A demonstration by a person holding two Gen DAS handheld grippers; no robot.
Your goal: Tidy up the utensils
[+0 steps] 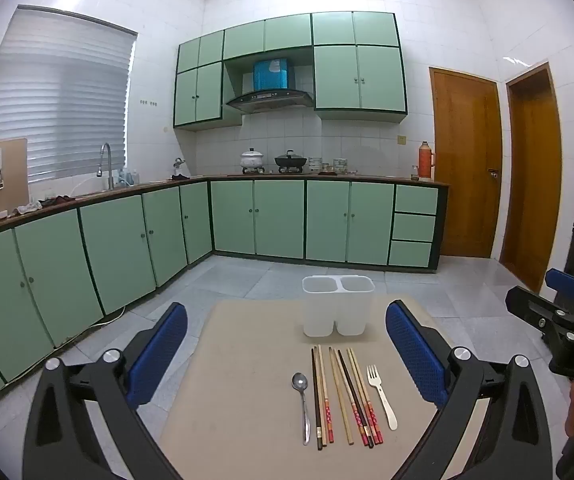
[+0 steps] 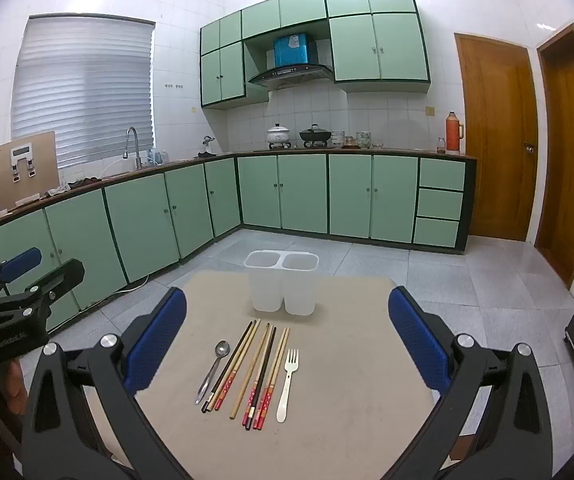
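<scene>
Both the left gripper and the right gripper hang wide apart and empty above the table's near edge, touching nothing.

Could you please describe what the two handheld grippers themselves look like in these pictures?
Both look alike. The left gripper and the right gripper each have a matte black frame of angular arms joined by round silver bolts. The fingers carry blue pads with a fine dotted texture. White lettering marks the black bodies, only partly readable. No cables or sleeves are visible.
</scene>
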